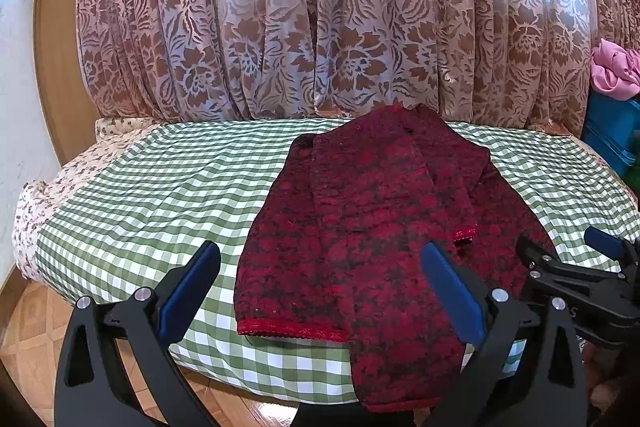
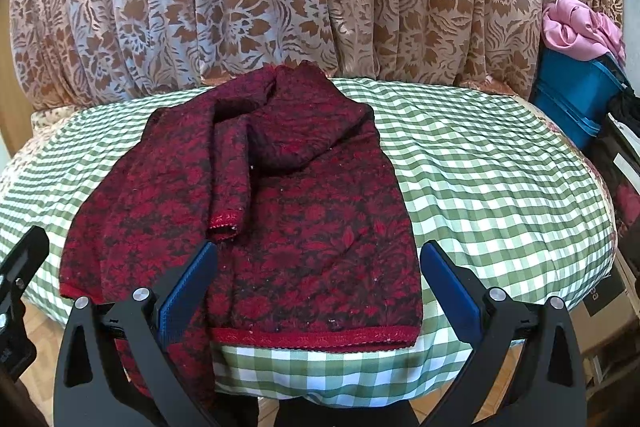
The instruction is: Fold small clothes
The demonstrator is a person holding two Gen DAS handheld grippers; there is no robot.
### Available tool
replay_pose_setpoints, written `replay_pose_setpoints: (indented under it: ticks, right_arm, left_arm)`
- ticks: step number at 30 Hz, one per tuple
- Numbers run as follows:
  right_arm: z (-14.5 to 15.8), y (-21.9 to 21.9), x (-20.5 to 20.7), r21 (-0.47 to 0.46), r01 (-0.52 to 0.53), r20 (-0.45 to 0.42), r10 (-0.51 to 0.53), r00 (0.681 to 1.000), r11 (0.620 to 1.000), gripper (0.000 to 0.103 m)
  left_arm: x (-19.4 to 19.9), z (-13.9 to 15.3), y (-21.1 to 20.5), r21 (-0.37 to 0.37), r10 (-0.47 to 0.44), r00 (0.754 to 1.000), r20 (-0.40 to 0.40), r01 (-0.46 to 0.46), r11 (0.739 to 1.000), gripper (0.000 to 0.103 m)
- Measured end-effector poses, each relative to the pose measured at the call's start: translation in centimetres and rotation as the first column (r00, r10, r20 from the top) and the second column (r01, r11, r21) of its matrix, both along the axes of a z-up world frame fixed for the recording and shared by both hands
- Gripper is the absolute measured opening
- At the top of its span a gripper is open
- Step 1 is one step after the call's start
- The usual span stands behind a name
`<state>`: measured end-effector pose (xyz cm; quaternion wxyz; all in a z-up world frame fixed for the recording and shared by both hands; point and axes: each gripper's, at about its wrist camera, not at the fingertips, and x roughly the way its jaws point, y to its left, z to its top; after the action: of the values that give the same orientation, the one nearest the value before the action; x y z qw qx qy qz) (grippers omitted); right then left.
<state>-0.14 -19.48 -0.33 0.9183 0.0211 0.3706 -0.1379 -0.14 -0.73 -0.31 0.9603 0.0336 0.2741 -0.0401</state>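
Note:
A dark red flowered knit garment (image 1: 372,227) lies on the green checked cushion (image 1: 160,195), its sleeves folded in over the body; one long part hangs over the front edge. It shows in the right wrist view (image 2: 280,227) too, on the same cushion (image 2: 480,187). My left gripper (image 1: 320,275) is open and empty, hovering over the garment's near hem. My right gripper (image 2: 316,275) is open and empty above the hem's right part; it also shows in the left wrist view (image 1: 568,259) at the right edge.
A flowered brown curtain (image 1: 320,27) hangs behind the cushion. A blue bin (image 2: 572,99) with pink cloth (image 2: 576,27) on top stands at the right. Wooden floor (image 1: 32,339) lies below the cushion's front edge.

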Motion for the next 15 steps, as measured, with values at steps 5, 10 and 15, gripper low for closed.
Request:
replay_pose_setpoints:
  ticks: [5,10,15]
  right_arm:
    - [-0.02,0.03,-0.01,0.000,-0.001,0.001,0.001,1.000,1.000,0.100]
    - [-0.01,0.01,0.02,-0.001,0.000,0.003,0.000,1.000,1.000,0.100]
    - [-0.03,-0.01,-0.02,-0.001,0.000,0.004,0.000,1.000,1.000,0.100]
  left_arm:
    - [-0.01,-0.07,-0.30,0.005,-0.010,1.000,-0.002,0.010,1.000,0.101]
    - [-0.17,0.00,-0.52,0.010,-0.027,1.000,0.005,0.027,1.000,0.101]
    - [-0.41,0.18,-0.76,0.014,-0.062,0.998,0.013,0.062,0.998,0.101]
